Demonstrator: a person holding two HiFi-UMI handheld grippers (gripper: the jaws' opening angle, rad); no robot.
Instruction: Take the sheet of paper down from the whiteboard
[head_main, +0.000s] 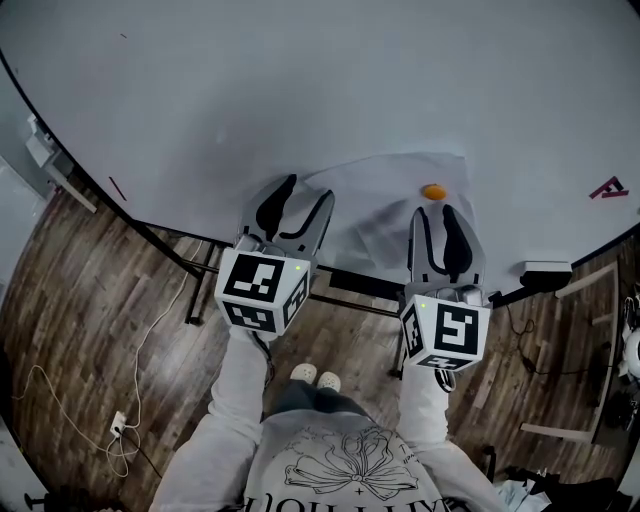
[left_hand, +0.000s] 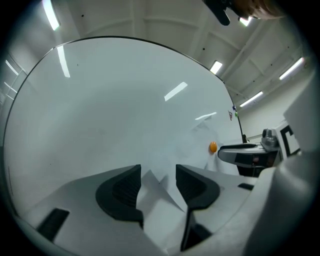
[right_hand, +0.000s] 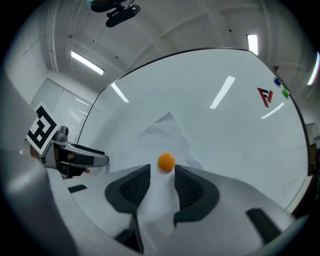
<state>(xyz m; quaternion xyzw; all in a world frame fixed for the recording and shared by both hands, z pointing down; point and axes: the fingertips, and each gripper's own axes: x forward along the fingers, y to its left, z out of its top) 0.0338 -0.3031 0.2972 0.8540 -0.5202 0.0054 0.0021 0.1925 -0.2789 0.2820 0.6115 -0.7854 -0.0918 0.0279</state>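
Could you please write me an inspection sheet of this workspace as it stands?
Surface: whiteboard, upright and glossy.
Job's things: creased sheet of paper on the board, held by an orange magnet.
Clutter: red mark on the board; blue magnet and green magnet beside it.
Grippers: left tongs open, a loose corner of the sheet between them; right tongs open over the sheet, just short of the magnet.
Cables: white cable on the floor.
Surroundings: wooden floor.
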